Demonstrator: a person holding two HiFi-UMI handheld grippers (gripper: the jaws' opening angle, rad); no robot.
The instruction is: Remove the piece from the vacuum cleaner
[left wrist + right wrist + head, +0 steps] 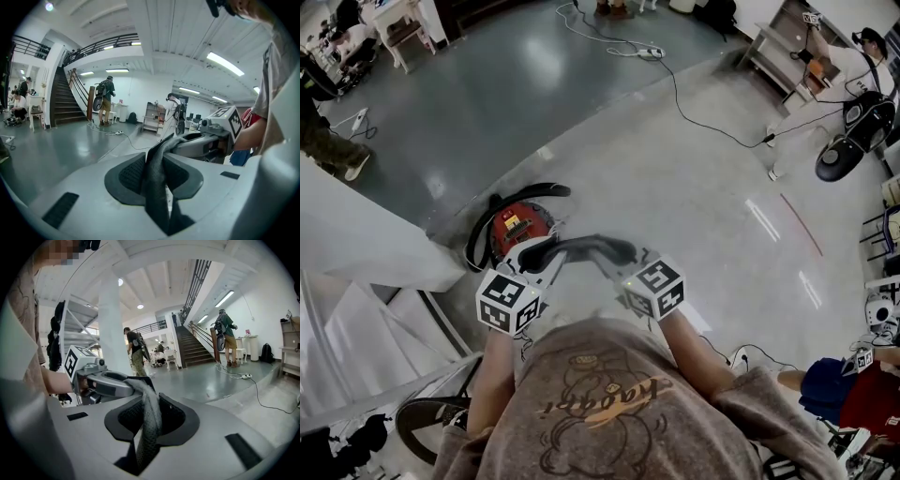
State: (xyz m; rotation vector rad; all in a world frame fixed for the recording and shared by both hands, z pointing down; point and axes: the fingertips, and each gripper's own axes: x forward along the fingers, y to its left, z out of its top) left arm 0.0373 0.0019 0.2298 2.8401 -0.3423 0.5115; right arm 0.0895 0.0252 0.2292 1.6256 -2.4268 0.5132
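A dark grey flexible piece (581,249) hangs stretched between my two grippers, just above the floor. My left gripper (540,262) is shut on its left end and my right gripper (615,259) on its right end. The red vacuum cleaner (517,225) with its black hose (530,190) sits on the floor just beyond them, apart from the piece. In the left gripper view the piece (154,187) is pinched in the left gripper (153,174) and runs to the right gripper (206,140). In the right gripper view the right gripper (150,420) pinches the piece (151,427), which leads to the left gripper (105,383).
A white cloth-covered structure (356,234) stands at the left. A black cable (694,112) runs across the floor to a power strip (649,52). Another vacuum cleaner (853,131) and a person stand at the far right. A staircase (194,345) and standing people (105,99) are farther off.
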